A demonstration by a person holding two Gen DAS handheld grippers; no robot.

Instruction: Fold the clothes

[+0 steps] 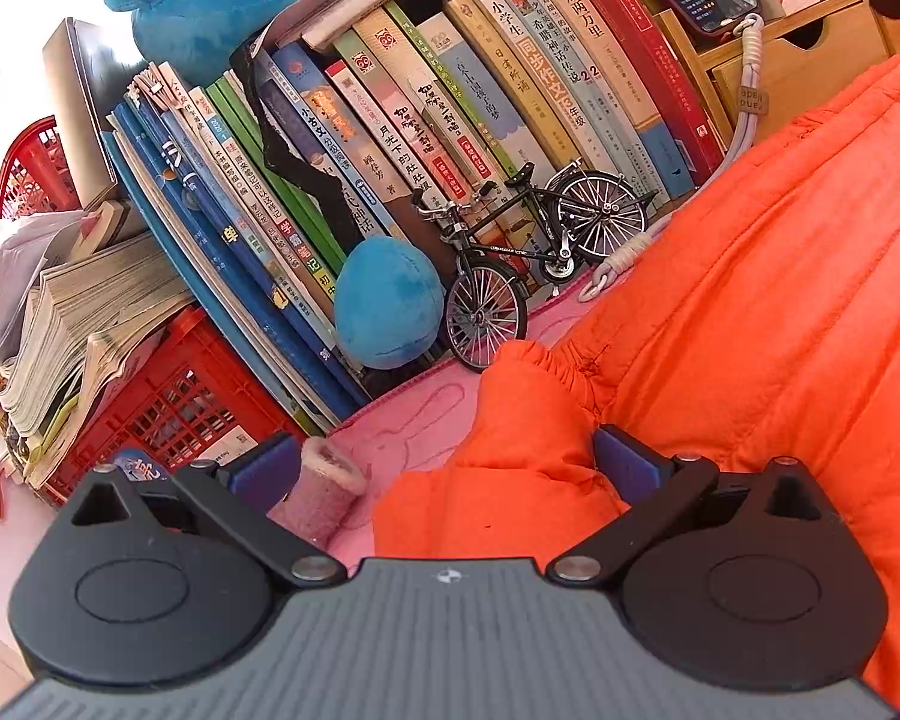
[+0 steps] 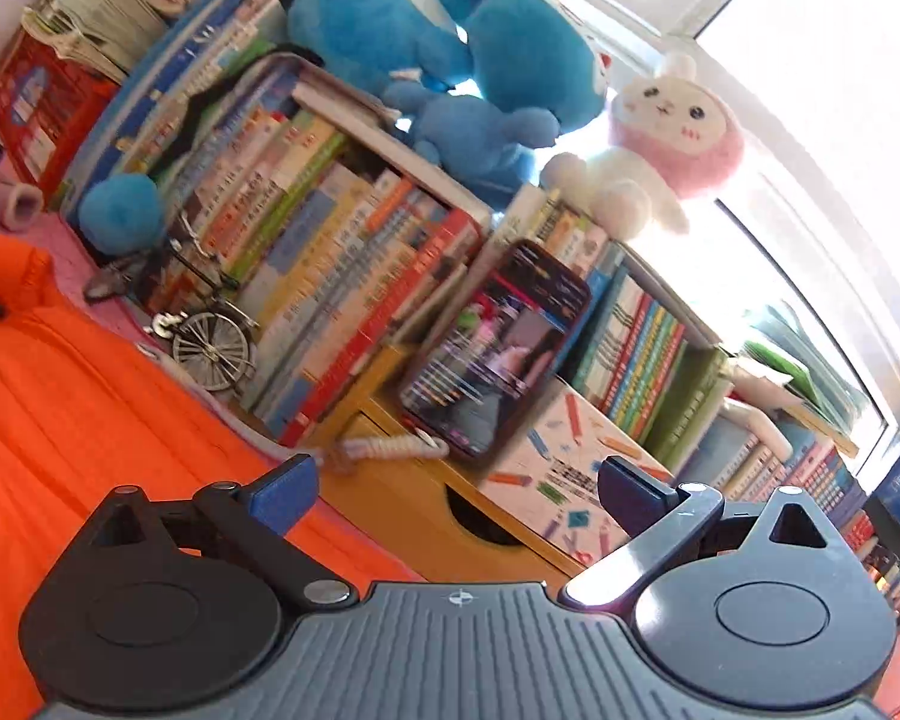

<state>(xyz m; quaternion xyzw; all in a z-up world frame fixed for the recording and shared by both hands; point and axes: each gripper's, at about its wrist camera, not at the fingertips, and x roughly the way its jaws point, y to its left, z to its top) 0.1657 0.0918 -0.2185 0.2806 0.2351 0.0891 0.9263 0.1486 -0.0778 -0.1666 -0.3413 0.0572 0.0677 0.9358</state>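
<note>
An orange garment (image 1: 768, 276) lies spread on a pink cloth (image 1: 414, 414), filling the right and near part of the left wrist view. Its gathered cuff or corner (image 1: 528, 414) rises between the spread fingers of the left gripper (image 1: 447, 468); the right blue pad (image 1: 621, 465) looks to touch the fabric, while the left pad is over bare pink cloth beside a small pink fuzzy item (image 1: 333, 480). The jaws are wide apart, pinching nothing.

The garment's far edge ends close to a toy bicycle (image 1: 540, 252), a round blue plush (image 1: 387, 300) and a tight row of books (image 1: 390, 138), leaving only a narrow pink strip. A red crate (image 1: 168, 402) sits at the left.

The right wrist view alone shows the right gripper (image 2: 456, 495), jaws spread and empty, raised above the garment's right edge (image 2: 90, 408) and a wooden drawer box (image 2: 450, 510). It also shows a phone (image 2: 498, 348) propped against books, blue plush toys (image 2: 450, 60), a white-and-pink rabbit plush (image 2: 660, 144) and a bright window (image 2: 810, 90).
</note>
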